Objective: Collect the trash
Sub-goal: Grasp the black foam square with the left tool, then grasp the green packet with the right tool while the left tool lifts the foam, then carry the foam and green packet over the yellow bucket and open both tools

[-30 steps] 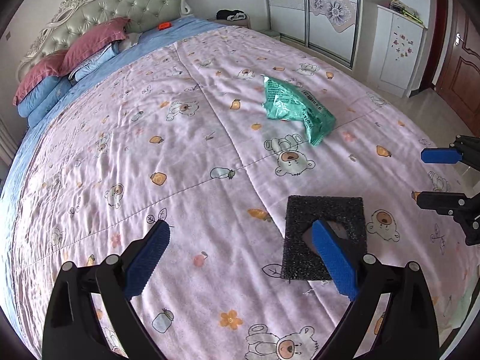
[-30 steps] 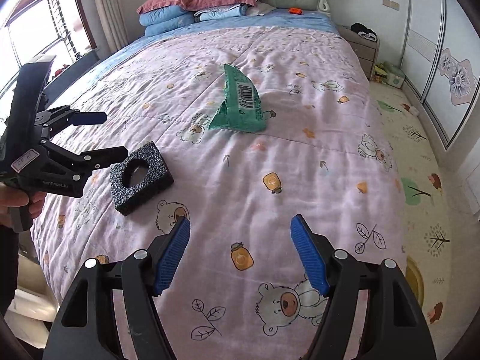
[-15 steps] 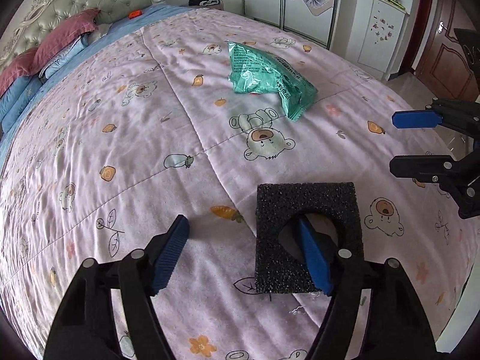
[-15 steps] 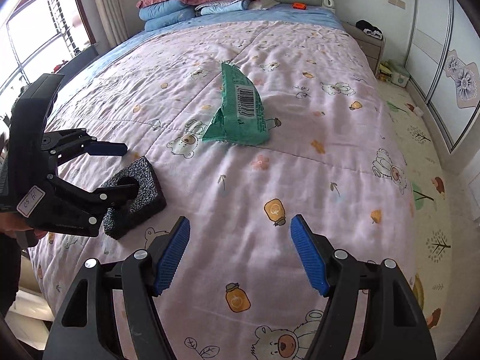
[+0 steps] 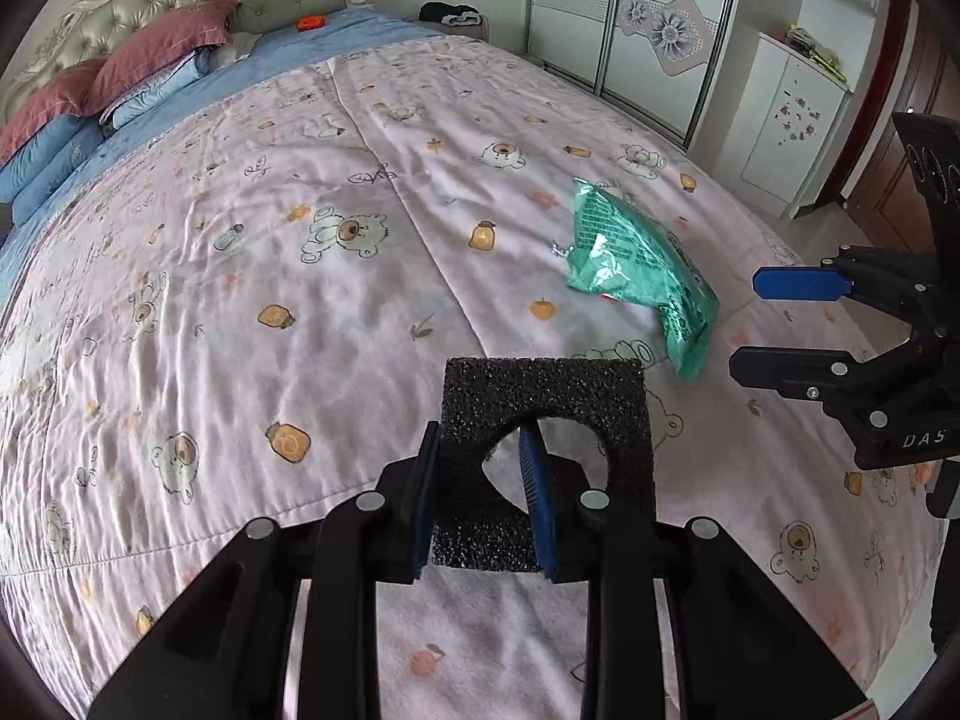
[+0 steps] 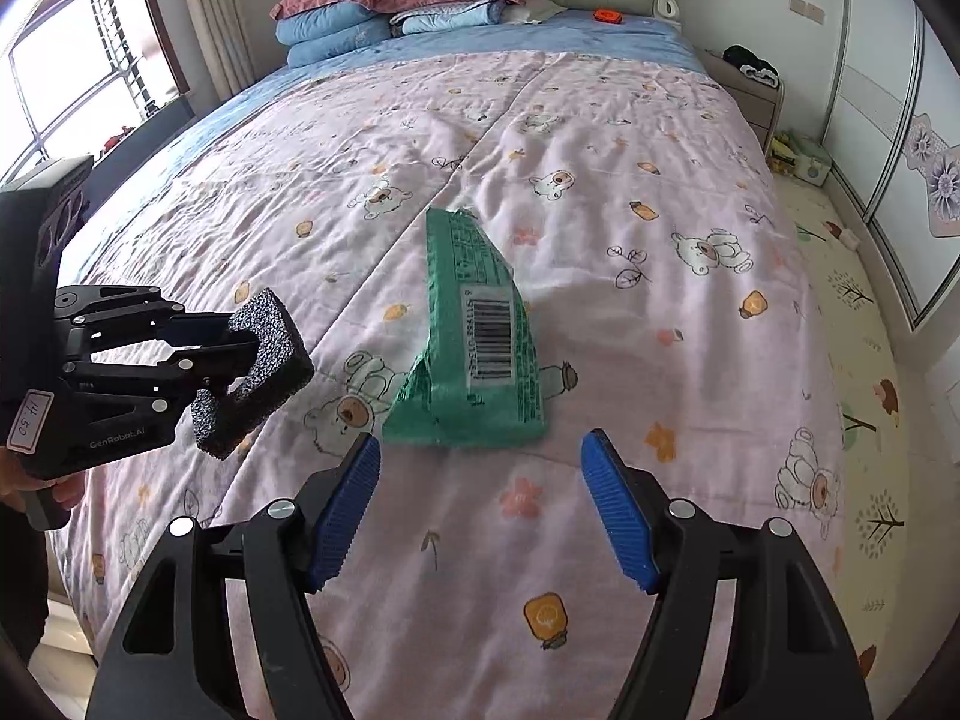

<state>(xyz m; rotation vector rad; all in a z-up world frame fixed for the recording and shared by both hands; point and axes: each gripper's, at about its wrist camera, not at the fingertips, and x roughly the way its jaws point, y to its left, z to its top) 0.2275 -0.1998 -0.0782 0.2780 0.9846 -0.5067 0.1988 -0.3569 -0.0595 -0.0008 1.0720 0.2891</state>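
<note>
A black foam block (image 5: 540, 384) with a round hole sits between the jaws of my left gripper (image 5: 480, 450). One pad presses its outer edge, the other stands inside the hole, and the jaws are still closing. In the right wrist view the foam block (image 6: 270, 315) hangs just above the quilt in the left gripper (image 6: 240, 339). A crumpled green snack packet (image 6: 480, 348) lies on the pink quilt directly ahead of my right gripper (image 6: 480, 456), which is open and holds nothing. In the left wrist view the packet (image 5: 636, 264) lies beside the right gripper (image 5: 747, 324).
The bed's pink bear-print quilt (image 6: 600, 240) fills both views. Red and blue pillows (image 6: 390, 6) and a small orange object (image 6: 606, 14) lie near the headboard. A nightstand (image 6: 756, 90), wardrobe doors (image 5: 630, 30) and a patterned floor mat (image 6: 852, 312) flank the bed's side.
My left jaws have gone from wide open to squeezing the foam block, which has come up off the quilt. The right gripper has slid closer to the green packet, jaws unchanged.
</note>
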